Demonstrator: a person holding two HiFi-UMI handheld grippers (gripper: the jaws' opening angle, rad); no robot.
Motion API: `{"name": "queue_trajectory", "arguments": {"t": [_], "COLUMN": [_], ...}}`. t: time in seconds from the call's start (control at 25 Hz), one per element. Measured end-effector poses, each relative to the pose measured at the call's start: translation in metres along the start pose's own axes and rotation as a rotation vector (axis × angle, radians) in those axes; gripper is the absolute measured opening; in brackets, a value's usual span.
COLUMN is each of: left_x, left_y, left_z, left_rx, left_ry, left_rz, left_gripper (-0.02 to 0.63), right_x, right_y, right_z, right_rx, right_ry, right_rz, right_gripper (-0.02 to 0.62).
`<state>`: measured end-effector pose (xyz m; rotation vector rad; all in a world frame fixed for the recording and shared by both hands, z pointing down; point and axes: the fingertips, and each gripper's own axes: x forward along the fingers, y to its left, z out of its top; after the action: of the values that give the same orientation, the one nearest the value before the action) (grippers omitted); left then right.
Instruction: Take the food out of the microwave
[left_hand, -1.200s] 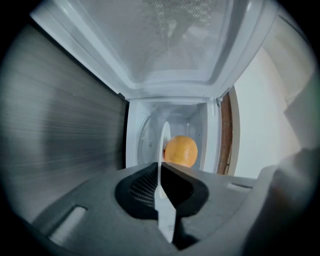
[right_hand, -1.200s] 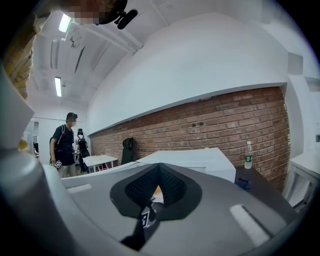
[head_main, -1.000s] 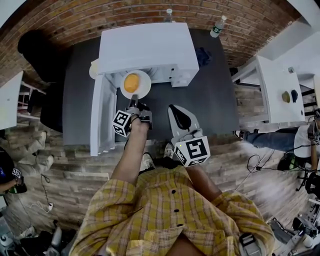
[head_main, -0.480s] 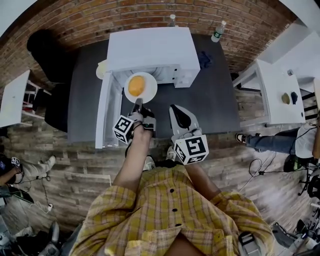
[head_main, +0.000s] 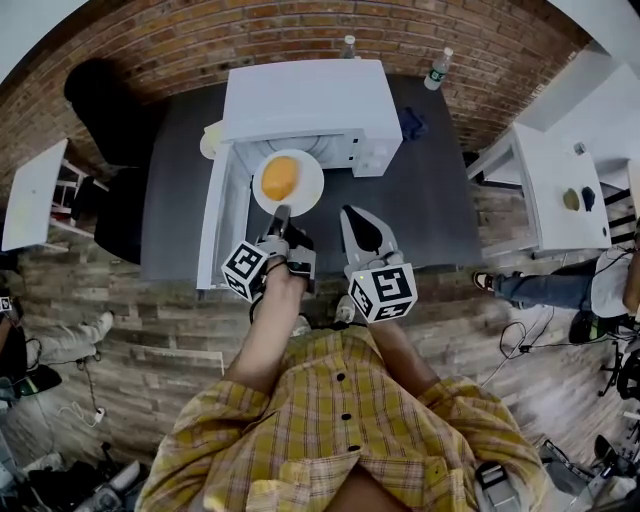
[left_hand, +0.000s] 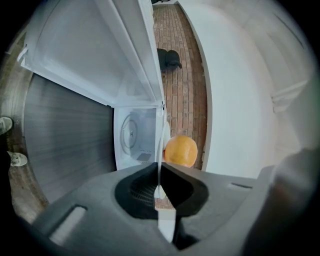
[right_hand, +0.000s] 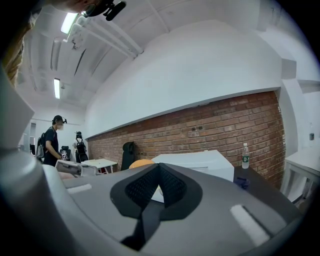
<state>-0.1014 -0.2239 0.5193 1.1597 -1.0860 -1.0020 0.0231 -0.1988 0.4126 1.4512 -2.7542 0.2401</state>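
A white microwave (head_main: 300, 100) stands on the dark table (head_main: 430, 200), its door (head_main: 225, 225) swung open to the left. A white plate (head_main: 305, 195) carrying a round orange food (head_main: 279, 177) hangs just in front of the opening. My left gripper (head_main: 281, 213) is shut on the plate's near rim. In the left gripper view the plate (left_hand: 162, 145) runs edge-on out of the left gripper (left_hand: 160, 167), with the orange food (left_hand: 181, 150) to its right. My right gripper (head_main: 360, 232) is to the right of the plate, shut and holding nothing; the right gripper (right_hand: 159, 169) points level past the microwave (right_hand: 200, 161).
Two water bottles (head_main: 437, 62) (head_main: 347, 42) and a dark cloth (head_main: 411, 122) are at the table's back. A black chair (head_main: 110, 110) stands on the left, and white tables (head_main: 560, 180) (head_main: 35, 195) on either side. People (right_hand: 51, 145) stand further off.
My left gripper has lifted the plate with the orange food and drawn it out of the microwave toward me. The right gripper has barely moved.
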Motion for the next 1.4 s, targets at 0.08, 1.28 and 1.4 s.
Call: {"name": "queue_trajectory", "arguments": {"t": [0.08,1.28,1.4], "left_x": [-0.006,-0.033,-0.032], "left_y": [-0.008,-0.087,-0.084], "left_z": [0.0,-0.01,-0.009], "left_rx": [0.005,0.062,0.08], "left_ry": [-0.001,0.028,0.028], "left_rz": [-0.002,-0.117,-0.101], "left_gripper": [0.009,0.009,0.009], "right_x": [0.0,0.016,0.017], "right_y": [0.003,0.003,-0.001], "right_z": [0.001,0.021,0.02], "right_rx": [0.002,-0.036,-0.029], "right_ry": [-0.004,-0.034,-0.035], "right_rz": [0.003,-0.004,-0.006], "right_gripper": [-0.002,-0.003,-0.003]}}
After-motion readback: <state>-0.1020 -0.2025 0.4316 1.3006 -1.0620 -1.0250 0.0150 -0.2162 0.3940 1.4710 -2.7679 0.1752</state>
